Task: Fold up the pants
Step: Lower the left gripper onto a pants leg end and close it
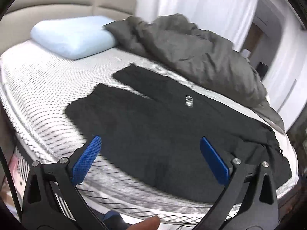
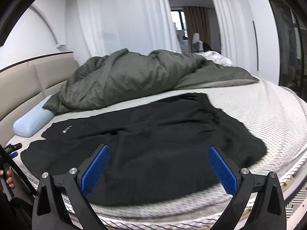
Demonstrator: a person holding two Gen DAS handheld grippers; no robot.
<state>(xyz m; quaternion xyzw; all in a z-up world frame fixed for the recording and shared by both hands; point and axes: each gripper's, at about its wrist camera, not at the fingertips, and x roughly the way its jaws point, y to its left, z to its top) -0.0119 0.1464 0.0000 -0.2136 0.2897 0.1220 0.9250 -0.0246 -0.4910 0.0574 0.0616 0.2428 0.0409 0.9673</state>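
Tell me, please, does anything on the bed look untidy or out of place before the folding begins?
The black pants lie spread but wrinkled, the legs splayed apart and the waist end bunched. Beyond them, a grey duvet sits crumpled in a heap, partly over the light blue pillow. Nothing looks damaged or spilled.
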